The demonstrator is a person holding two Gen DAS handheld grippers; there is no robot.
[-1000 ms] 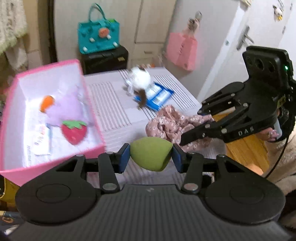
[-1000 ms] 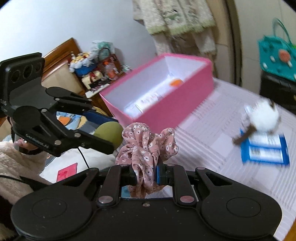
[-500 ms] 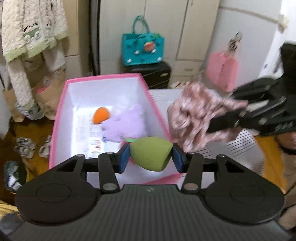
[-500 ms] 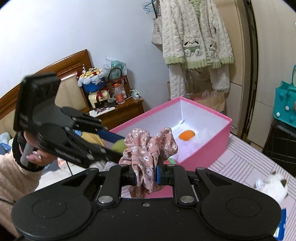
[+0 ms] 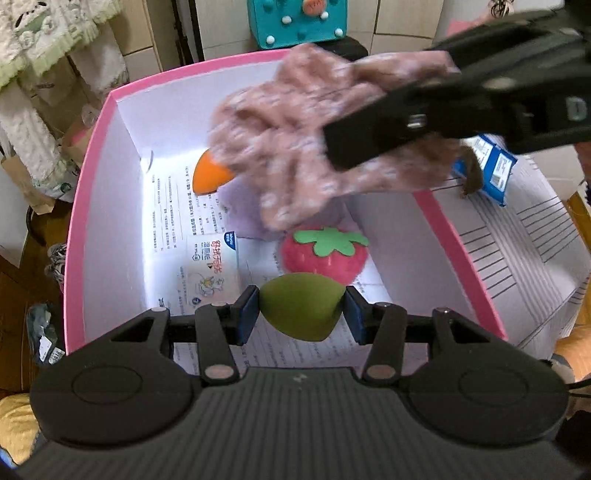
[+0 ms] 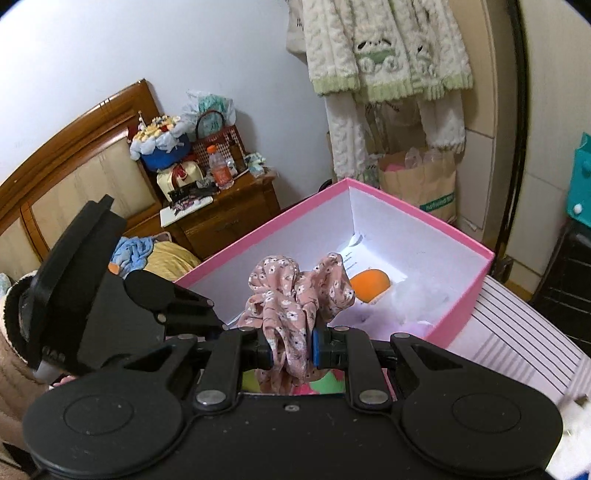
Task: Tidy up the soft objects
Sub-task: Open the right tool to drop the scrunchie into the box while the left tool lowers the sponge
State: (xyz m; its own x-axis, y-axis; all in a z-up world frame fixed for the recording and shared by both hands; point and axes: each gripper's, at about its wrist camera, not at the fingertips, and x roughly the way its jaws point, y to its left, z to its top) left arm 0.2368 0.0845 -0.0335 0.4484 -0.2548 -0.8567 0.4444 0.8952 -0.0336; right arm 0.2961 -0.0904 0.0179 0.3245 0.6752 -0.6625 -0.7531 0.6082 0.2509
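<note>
My left gripper (image 5: 301, 312) is shut on a green teardrop sponge (image 5: 301, 308) and hangs over the near part of the pink box (image 5: 92, 177). Inside the box lie an orange sponge (image 5: 208, 177), a plush strawberry (image 5: 325, 254), a lilac fluffy thing (image 5: 243, 206) and printed leaflets (image 5: 184, 221). My right gripper (image 6: 291, 349) is shut on a pink floral scrunchie (image 6: 291, 295), held above the box (image 6: 369, 206); in the left wrist view the scrunchie (image 5: 295, 147) hangs blurred over the box's middle. The left gripper's body (image 6: 92, 288) shows at the left of the right wrist view.
The box stands on a white striped table (image 5: 524, 251). A blue packet (image 5: 495, 170) and a brown tuft lie on the table right of the box. A teal bag (image 5: 295, 22) stands behind. A wooden nightstand (image 6: 221, 214), a bed headboard and hanging knitwear (image 6: 384, 55) fill the room.
Both grippers have swung from the table over to the pink box. The green sponge now hangs inside the box's near edge, and the scrunchie has come above the box's middle.
</note>
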